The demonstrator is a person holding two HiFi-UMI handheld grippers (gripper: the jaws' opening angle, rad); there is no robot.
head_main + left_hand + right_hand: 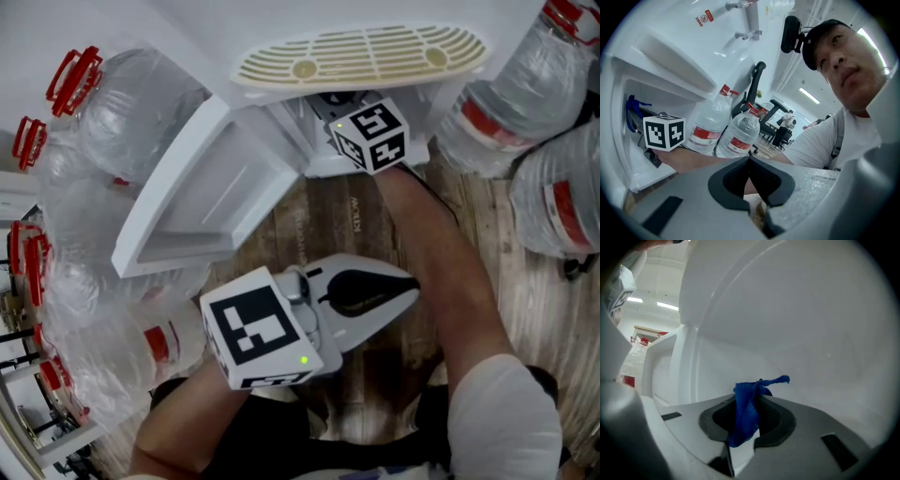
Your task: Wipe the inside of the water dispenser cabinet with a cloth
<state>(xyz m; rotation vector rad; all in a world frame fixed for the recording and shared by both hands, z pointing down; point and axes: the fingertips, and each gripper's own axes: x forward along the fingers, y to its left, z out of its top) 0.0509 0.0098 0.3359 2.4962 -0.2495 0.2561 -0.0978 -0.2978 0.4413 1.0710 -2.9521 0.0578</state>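
Right gripper [749, 398]: reached into the white water dispenser cabinet [811, 333]. Its fingers are clamped on a crumpled blue cloth [745, 414], which stands up between them, with a twisted end poking out past the tips. The cloth is held close to the smooth white inner wall; contact with the wall cannot be made out.

In the head view only the right gripper's marker cube [368, 134] and the forearm behind it are seen, at the cabinet opening below the beige slotted drip tray [361, 54]. The white cabinet door [211, 192] is swung open to the left.

Left gripper [411, 292]: held outside the cabinet, over the wood-plank floor [300, 230], well apart from the cloth. Its fingers are together at the tips and nothing is held between them.

Large clear plastic water bottles with red handles and labels [122, 122] are stacked on both sides of the cabinet.
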